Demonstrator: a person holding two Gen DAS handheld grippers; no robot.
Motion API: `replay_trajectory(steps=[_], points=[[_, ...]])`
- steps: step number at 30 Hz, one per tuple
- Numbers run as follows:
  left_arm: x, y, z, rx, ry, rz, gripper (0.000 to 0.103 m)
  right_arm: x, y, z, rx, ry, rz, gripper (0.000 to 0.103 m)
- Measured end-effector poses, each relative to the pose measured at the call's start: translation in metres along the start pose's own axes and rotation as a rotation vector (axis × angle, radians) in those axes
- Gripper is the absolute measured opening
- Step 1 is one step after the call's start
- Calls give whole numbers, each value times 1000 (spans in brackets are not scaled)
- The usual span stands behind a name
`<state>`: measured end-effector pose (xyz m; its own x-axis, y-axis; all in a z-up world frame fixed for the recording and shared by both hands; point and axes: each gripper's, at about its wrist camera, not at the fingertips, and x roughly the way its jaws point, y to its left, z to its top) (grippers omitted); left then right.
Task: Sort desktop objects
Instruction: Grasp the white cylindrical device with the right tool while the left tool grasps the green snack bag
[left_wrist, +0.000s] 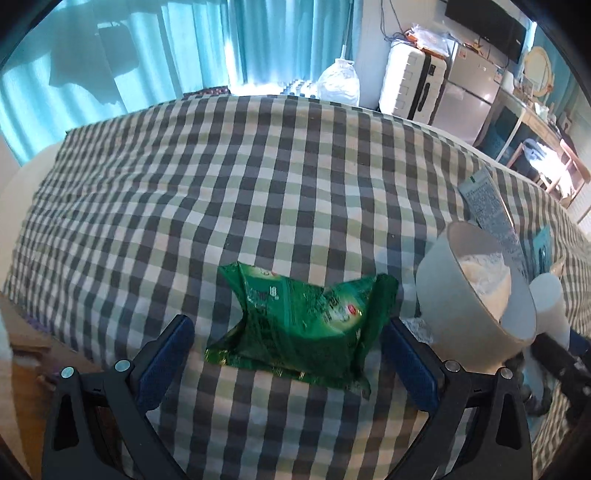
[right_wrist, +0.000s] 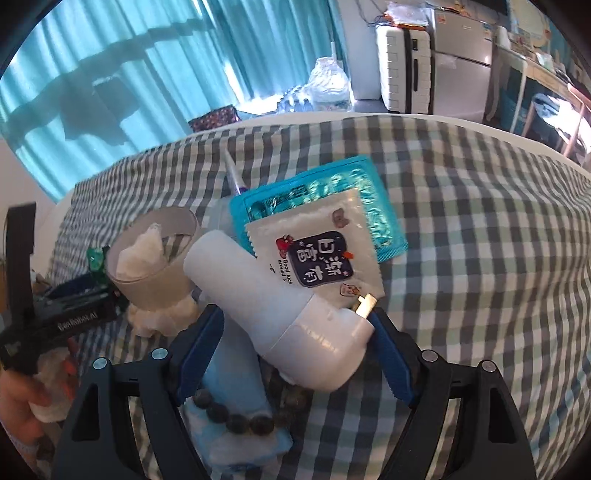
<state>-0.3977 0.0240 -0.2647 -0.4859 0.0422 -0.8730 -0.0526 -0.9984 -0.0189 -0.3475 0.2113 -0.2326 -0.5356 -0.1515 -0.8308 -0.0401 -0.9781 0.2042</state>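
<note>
The sorting looks hardly begun: nothing is set apart, and most things lie in one pile.

The left tool (left_wrist: 288, 354) stands wide open and holds nothing. One green packet (left_wrist: 301, 332) lies between its fingers on the checked surface (left_wrist: 221, 184), and the pads do not touch it.

The right tool (right_wrist: 295, 350) is also wide open, with one white bottle (right_wrist: 280, 314) lying between its fingers, seemingly not gripped.

Ahead of that tool lie one white sachet (right_wrist: 314, 254) on one teal packet (right_wrist: 369, 199). To the tool's left is one cup (right_wrist: 155, 254) with tissue. Below the tool lie one bead bracelet (right_wrist: 232, 413) and one blue pack (right_wrist: 236, 387).
</note>
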Motion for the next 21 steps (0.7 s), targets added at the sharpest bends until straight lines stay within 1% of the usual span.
replay_trajectory(steps=[1, 2, 3, 4, 5, 6, 7, 8, 11, 13, 16, 21], points=[[1, 1, 0, -12, -3, -12, 103, 2, 0, 0, -5, 0, -3, 79], [1, 2, 1, -20, -7, -17, 102, 0, 1, 1, -3, -13, -2, 74], [1, 2, 0, -16, -12, -13, 98, -4, 1, 1, 0, -26, 0, 63], [-1, 2, 0, -5, -22, -3, 84, -6, 2, 2, -2, -33, 5, 60], [-2, 0, -1, 13, -23, -4, 70, -8, 4, 2, -5, -29, 12, 60], [-4, -3, -1, 33, -24, -12, 65, -9, 5, 2, -10, -24, 13, 60], [-5, -3, -1, 41, -26, -20, 55, -12, 7, 0, -21, -28, 1, 60], [-7, -4, -1, 50, -24, -30, 48, -15, 8, -2, -33, -34, -8, 60], [-12, -5, -2, 71, -6, -26, 46, -25, 10, -9, -42, -47, -11, 60], [-20, -4, -6, 70, -11, -16, 46, -33, 10, -15, -31, -57, -2, 60], [-42, 2, -16, 56, -24, -31, 46, -50, 8, -28, -17, -60, 7, 60], [-81, 5, -25, 72, -55, -38, 46, -79, 11, -43, 1, -70, 3, 60]])
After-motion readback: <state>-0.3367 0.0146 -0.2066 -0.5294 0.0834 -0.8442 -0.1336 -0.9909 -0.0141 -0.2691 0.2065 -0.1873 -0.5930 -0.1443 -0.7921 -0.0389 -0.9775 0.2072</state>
